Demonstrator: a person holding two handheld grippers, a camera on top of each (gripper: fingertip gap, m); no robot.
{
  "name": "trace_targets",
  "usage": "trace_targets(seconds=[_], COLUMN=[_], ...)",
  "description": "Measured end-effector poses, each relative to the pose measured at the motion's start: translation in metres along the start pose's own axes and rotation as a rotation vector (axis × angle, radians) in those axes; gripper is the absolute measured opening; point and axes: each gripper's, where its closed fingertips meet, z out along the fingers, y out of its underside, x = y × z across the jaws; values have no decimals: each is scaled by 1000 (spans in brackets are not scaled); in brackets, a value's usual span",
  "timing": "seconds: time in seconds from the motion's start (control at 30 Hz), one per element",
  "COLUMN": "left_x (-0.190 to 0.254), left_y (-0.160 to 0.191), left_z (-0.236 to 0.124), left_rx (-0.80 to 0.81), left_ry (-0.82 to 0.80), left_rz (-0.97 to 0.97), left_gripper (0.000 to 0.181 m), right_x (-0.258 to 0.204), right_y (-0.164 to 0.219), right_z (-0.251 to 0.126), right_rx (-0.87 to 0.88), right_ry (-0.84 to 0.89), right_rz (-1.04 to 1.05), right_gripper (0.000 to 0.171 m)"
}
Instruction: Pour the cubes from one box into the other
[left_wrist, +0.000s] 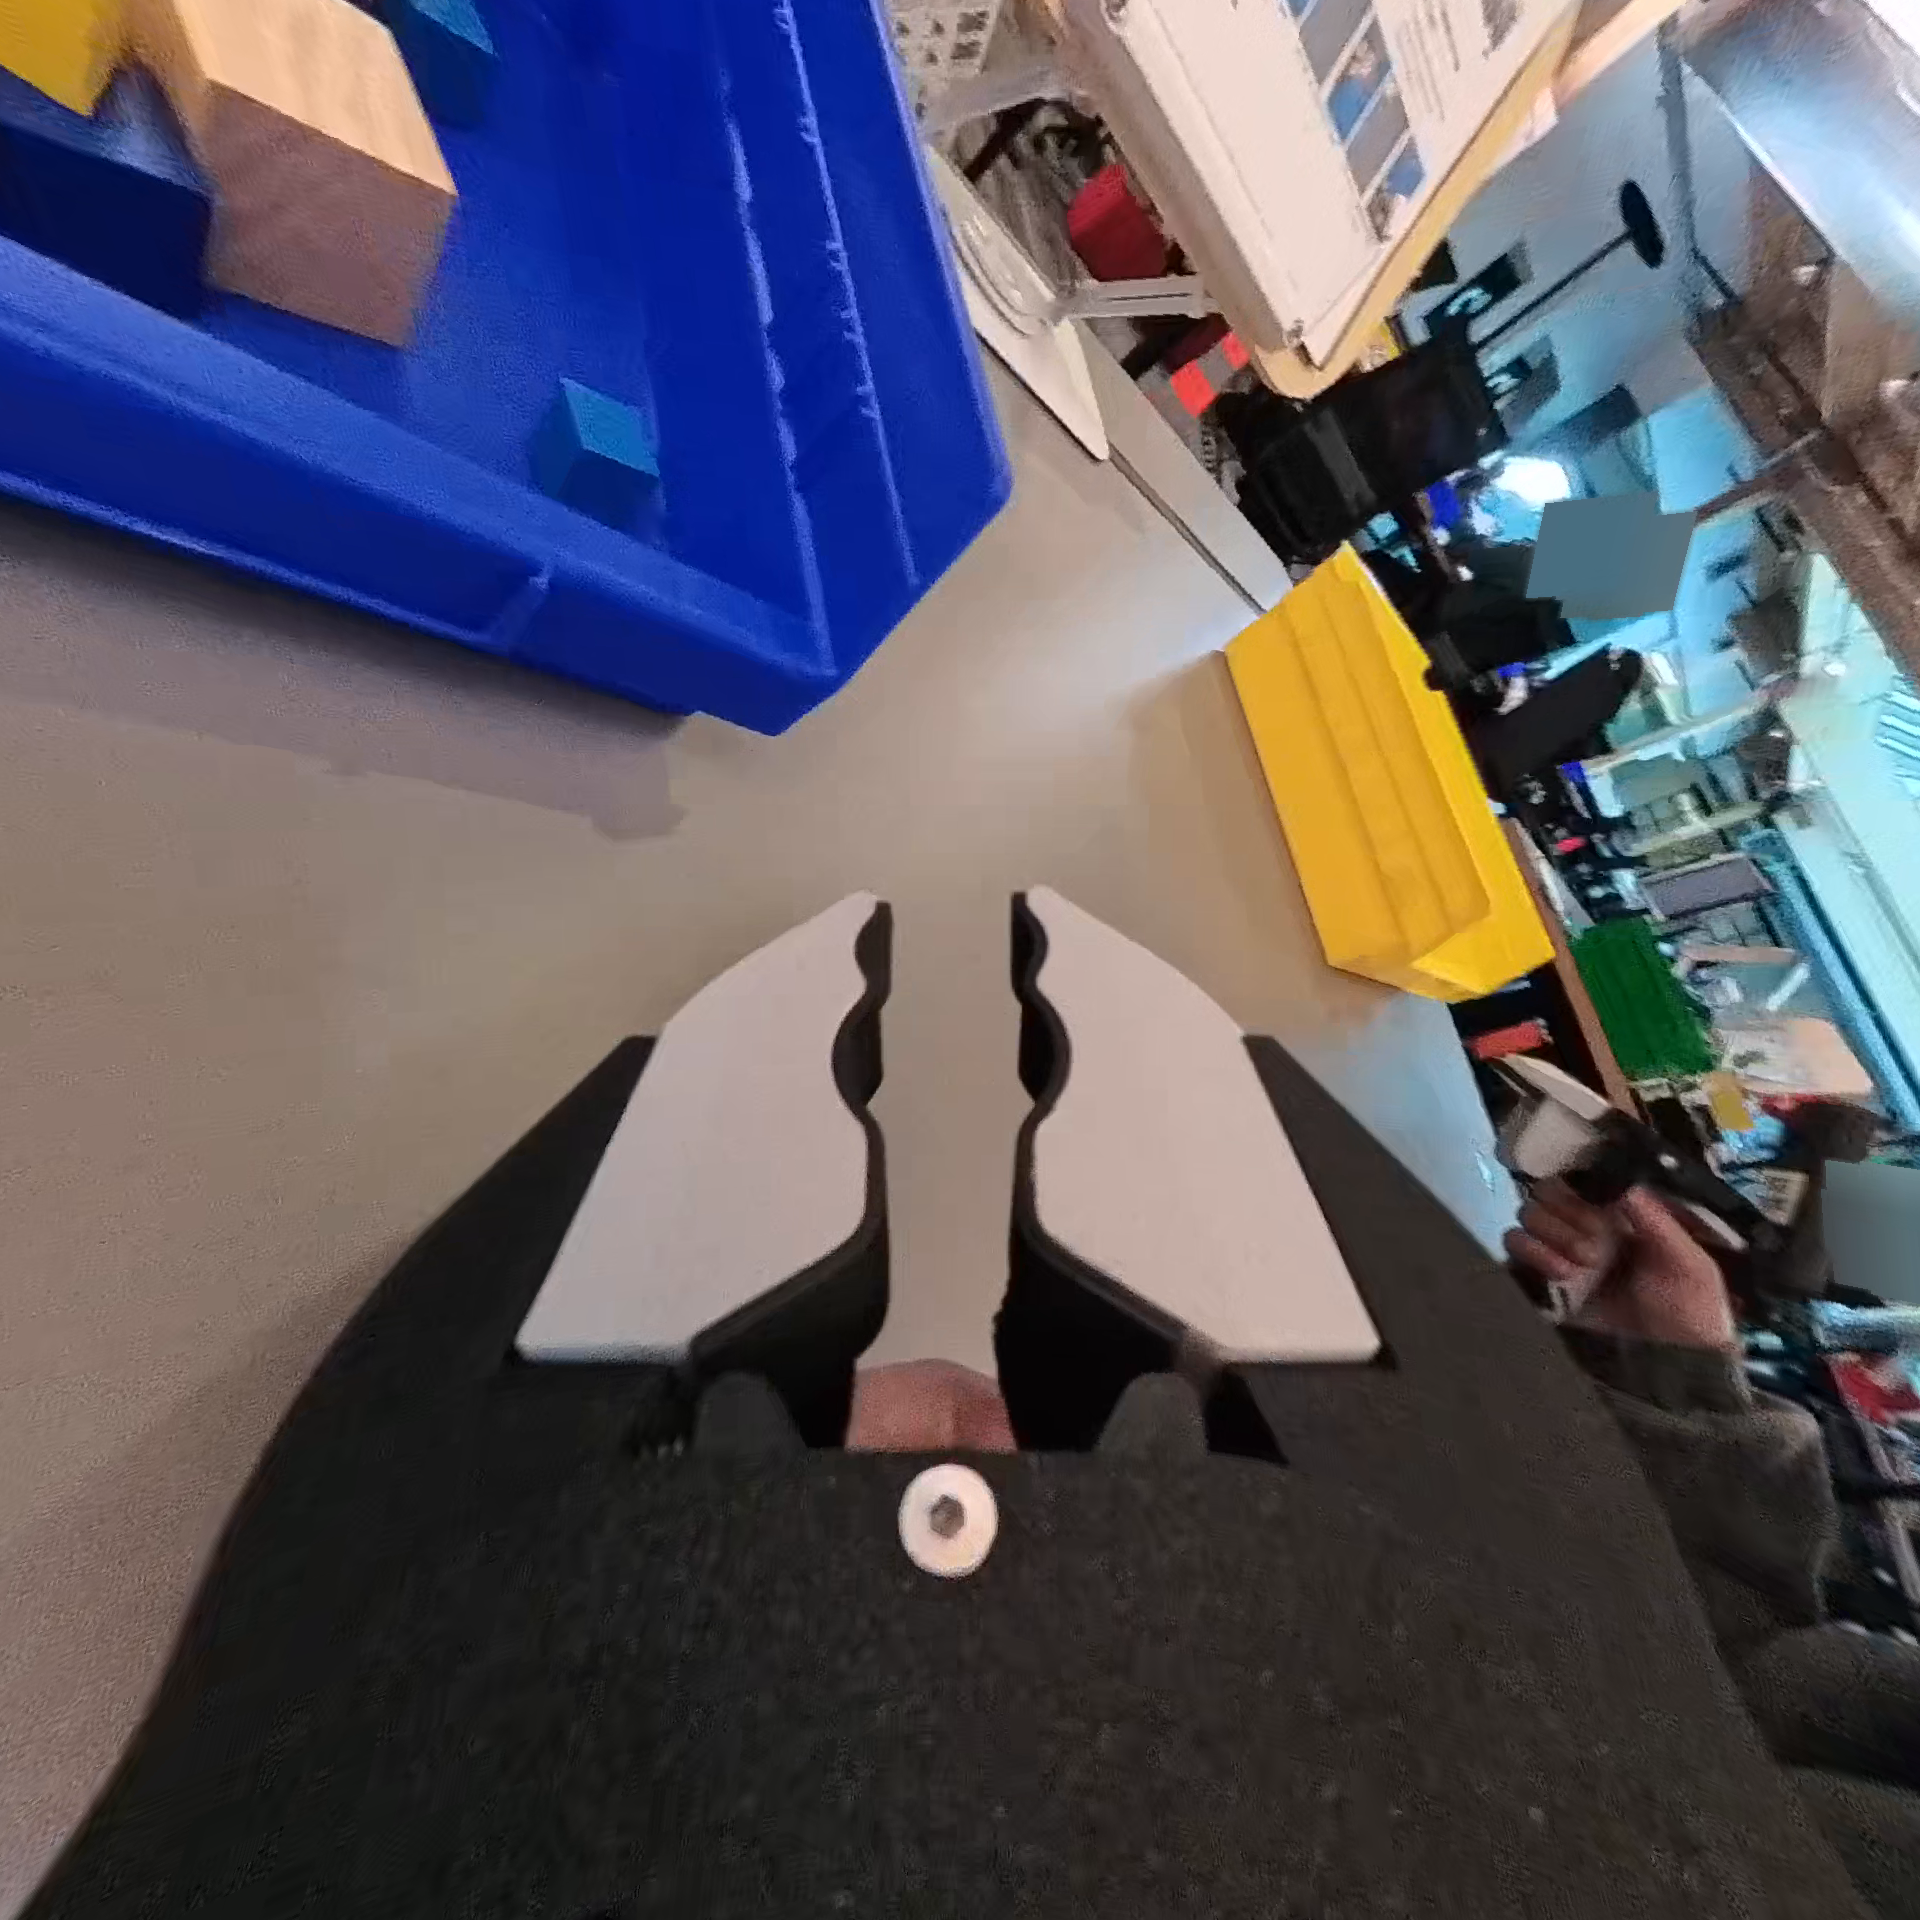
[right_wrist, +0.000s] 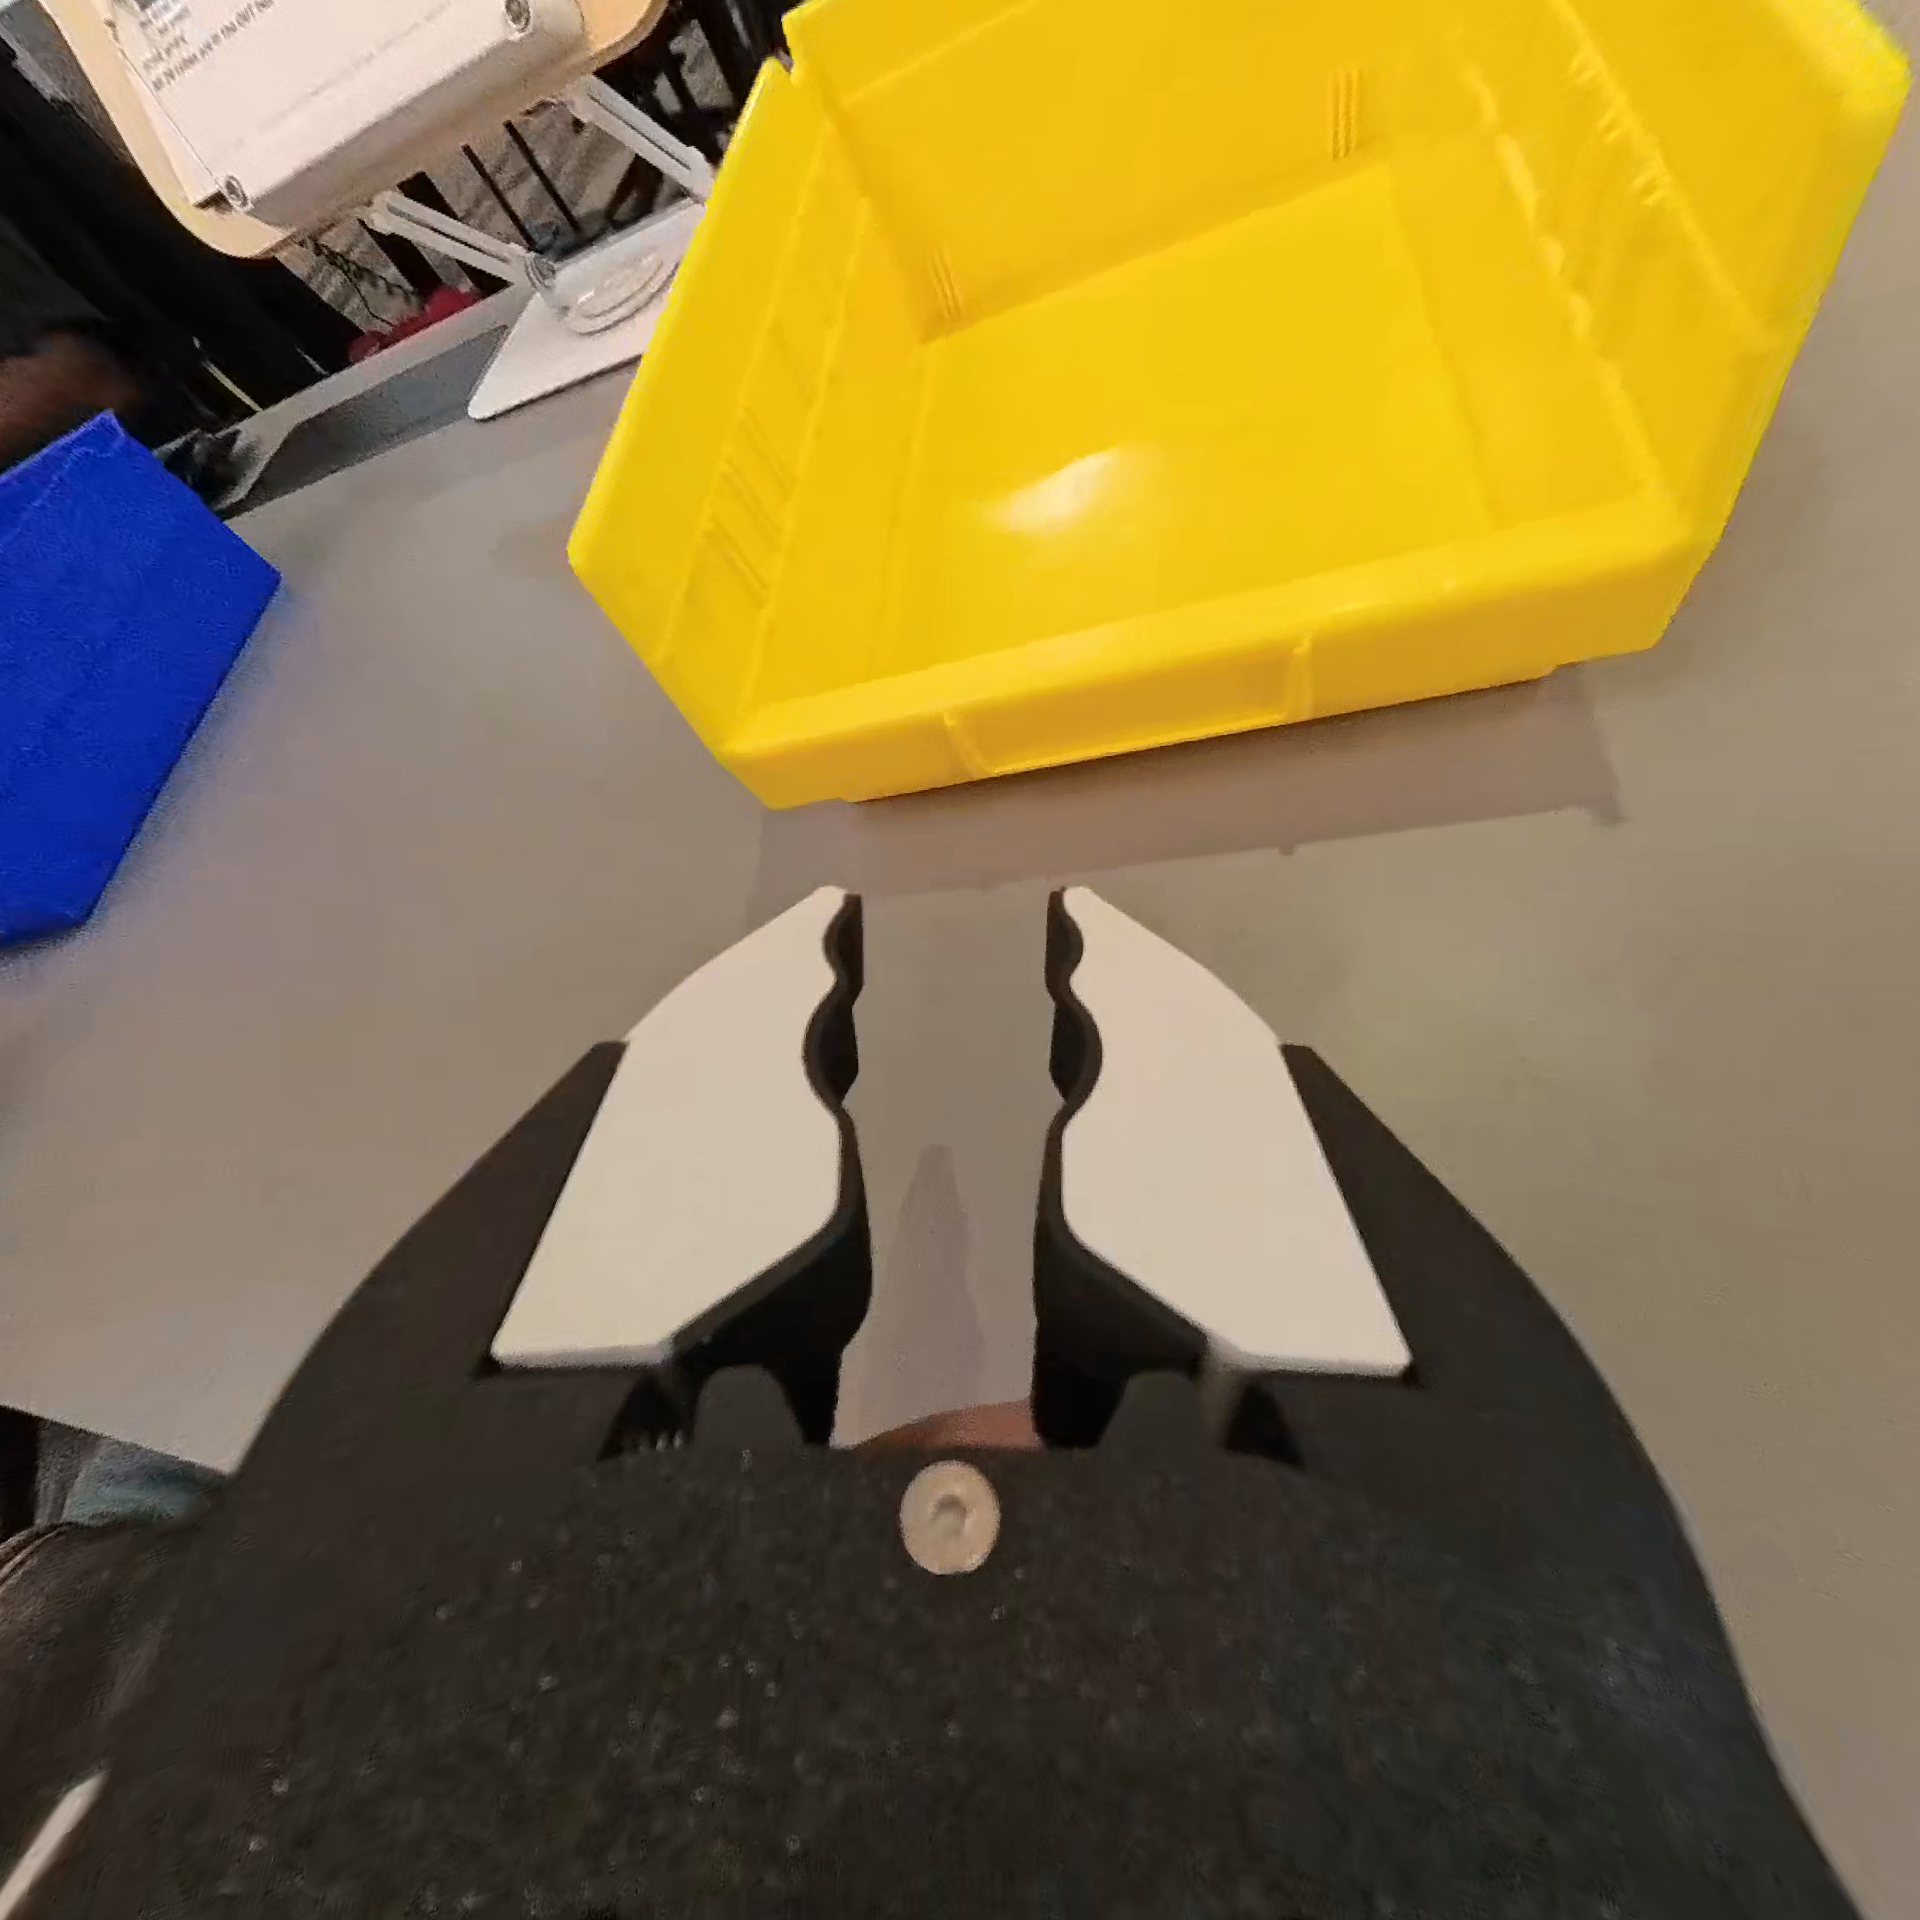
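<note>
Hovering low over the grey bench (left_wrist: 312, 935), both sets of fingers parted and holding nothing, with bare bench showing through each gap. Ahead and to the left of the left gripper (left_wrist: 951, 904) sits the blue box (left_wrist: 727, 582), its near corner pointing toward the fingers and its long front lip running away leftward; near, though apart, no contact yet. Inside it, a large pale wooden cube (left_wrist: 322, 197), a small light-blue cube (left_wrist: 603, 447) tucked against the front wall, a yellow cube (left_wrist: 52, 52) and further blue ones at the upper edge, partly cut off by the frame. Straight ahead and a little right of the right gripper (right_wrist: 954, 904) stands the yellow box (right_wrist: 1039, 707), upright on the bench, empty, glossy floor catching a highlight, low front lip facing the fingers and ribbed side walls rising behind. Well apart, the two boxes, the blue one (right_wrist: 104, 665) at the far left of the right wrist view. Judging by this layout, left gripper nearer the loaded blue box, right nearer the empty yellow one; likely next a pinch on the blue box's rim or wall, calling for a short advance up and leftward
</note>
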Motion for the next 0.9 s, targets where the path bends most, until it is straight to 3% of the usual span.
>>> trace_targets(seconds=[0.03, 0.1, 0.17, 0.23, 0.33, 0.4, 0.43, 0.47, 0.5, 0.6, 0.67, 0.9], left_x=[9, 26, 18, 7, -22, -28, -28, -28, -28, -26, -26, -50], left_y=[0, -5, -11, -23, -45, -54, -53, -49, -44, -34, -34, -43], left_z=[1, 0, -2, -9, -24, -34, -35, -34, -31, -22, -22, -40], left_rx=[8, 38, 50, 118, 225, 275, 286, 283, 266, 212, 206, 207], left_ry=[79, 236, 190, 88, -270, -461, -508, -536, -536, -495, -481, -482], left_rz=[-3, -9, -14, 99, 413, 641, 711, 736, 733, 618, 557, 512], left_gripper=[11, 13, 0, 0, 6, 53, 64, 53, 47, 61, 60, 71], right_x=[0, 3, 6, 7, 6, 4, 4, 3, 2, 1, 3, 6], right_y=[1, 3, 2, 0, 0, 2, 3, 3, 4, 3, 2, -1], right_z=[1, 2, 2, 0, 0, 2, 3, 3, 4, 3, 2, 2], right_rx=[-3, -11, -5, 1, 6, -5, -10, -13, -15, -11, -3, 12], right_ry=[-11, -11, 4, 18, 39, 43, 45, 45, 45, 56, 68, 84], right_rz=[15, 34, 33, 10, -31, -53, -61, -68, -73, -89, -98, -104], right_gripper=[33, 33, 33, 33, 33, 33, 33, 33, 33, 33, 33, 33])
